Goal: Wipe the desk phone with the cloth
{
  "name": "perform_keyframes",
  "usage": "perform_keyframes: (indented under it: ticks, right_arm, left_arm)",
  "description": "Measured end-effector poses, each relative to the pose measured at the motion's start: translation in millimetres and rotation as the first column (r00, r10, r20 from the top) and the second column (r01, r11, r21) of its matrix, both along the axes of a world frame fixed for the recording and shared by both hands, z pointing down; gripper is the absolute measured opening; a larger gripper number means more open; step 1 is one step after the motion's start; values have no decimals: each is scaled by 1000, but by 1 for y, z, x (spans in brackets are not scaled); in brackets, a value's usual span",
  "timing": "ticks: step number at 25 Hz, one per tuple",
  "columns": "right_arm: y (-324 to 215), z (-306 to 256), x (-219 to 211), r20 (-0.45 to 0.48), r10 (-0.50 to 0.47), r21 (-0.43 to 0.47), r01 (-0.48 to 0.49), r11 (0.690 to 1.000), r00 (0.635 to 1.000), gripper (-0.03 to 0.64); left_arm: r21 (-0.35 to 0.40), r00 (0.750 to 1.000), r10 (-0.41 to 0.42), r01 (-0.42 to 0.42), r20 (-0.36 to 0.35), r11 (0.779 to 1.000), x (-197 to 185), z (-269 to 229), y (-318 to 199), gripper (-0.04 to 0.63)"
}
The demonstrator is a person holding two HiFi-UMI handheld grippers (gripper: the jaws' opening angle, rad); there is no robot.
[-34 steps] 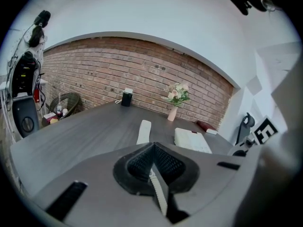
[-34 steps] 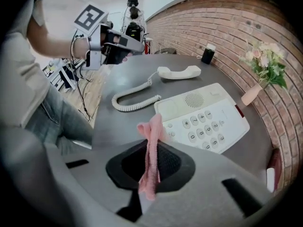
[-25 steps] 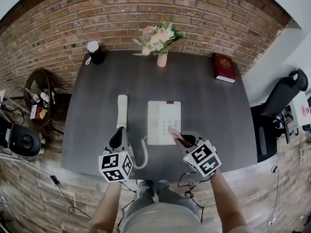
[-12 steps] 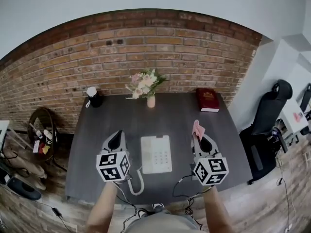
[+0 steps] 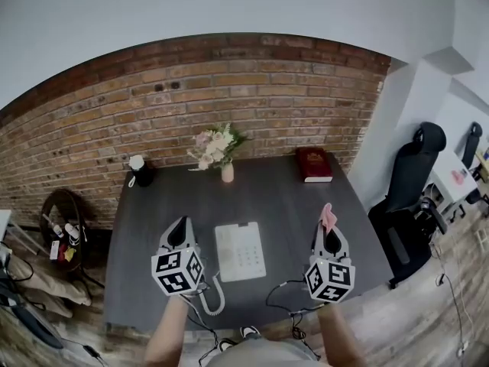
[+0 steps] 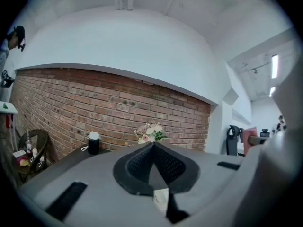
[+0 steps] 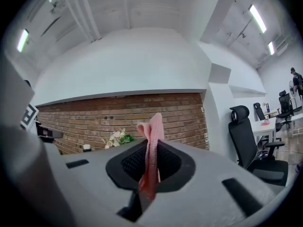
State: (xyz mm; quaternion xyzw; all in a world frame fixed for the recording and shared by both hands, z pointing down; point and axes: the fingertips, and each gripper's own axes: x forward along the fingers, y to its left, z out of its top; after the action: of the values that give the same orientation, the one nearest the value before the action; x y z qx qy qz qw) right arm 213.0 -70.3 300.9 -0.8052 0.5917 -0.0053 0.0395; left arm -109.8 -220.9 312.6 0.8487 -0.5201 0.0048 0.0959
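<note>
Holding the cloth (image 7: pixel 152 126) in a narrow pinch, your right gripper (image 5: pixel 327 235) is clamped on it, raised above the worktop (image 5: pixel 283 193). Your left gripper (image 6: pixel 154 148) has its jaws together on nothing. The phone (image 5: pixel 239 251) lies flat on the worktop, between and below the two grippers, unrestrained. Expect it to slide under wiping pressure unless you steady it. Little cloth projects past the jaw tips, so they may scrape or press the keys. Keep clear of the cord (image 5: pixel 212 300): a snag would likely drag the phone.
</note>
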Motion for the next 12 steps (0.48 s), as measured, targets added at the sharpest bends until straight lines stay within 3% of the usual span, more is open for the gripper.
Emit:
perform_keyframes:
  ticks: [12]
  right_arm:
    - [7, -2, -1, 10, -16, -45, 17, 999, 1000, 18]
  left_arm:
    - [-21, 999, -40, 39, -23, 999, -16, 8, 11, -2]
